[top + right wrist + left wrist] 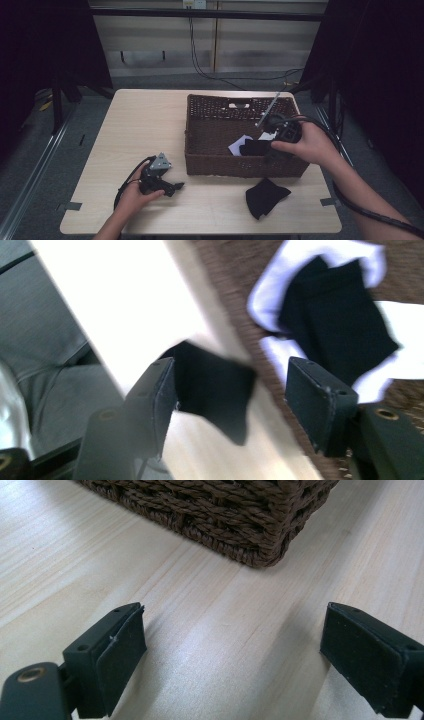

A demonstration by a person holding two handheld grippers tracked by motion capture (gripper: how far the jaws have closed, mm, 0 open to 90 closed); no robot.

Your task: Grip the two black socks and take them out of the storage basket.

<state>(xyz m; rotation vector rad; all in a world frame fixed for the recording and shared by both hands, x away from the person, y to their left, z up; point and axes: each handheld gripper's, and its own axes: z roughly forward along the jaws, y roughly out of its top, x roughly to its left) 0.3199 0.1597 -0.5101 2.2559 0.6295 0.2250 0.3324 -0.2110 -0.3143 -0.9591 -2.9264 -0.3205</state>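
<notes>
A brown wicker basket (235,165) stands on the right half of the table. Inside it a black cloth (256,147) lies on white cloth (239,144). A second black cloth (265,196) lies on the table in front of the basket. My right gripper (280,137) hangs above the basket's front right part; in the right gripper view the right gripper (232,370) is open with nothing between its pads, above the table's black cloth (215,385) and the basket's black cloth (335,330). My left gripper (172,189) rests low on the table, left of the basket, open and empty (235,615).
The basket's woven corner (240,520) lies just ahead of the left jaws, over bare light wood (225,645). Dark curtains flank the table (145,120), and cables run along the floor behind it. The near table edge lies just below the loose black cloth.
</notes>
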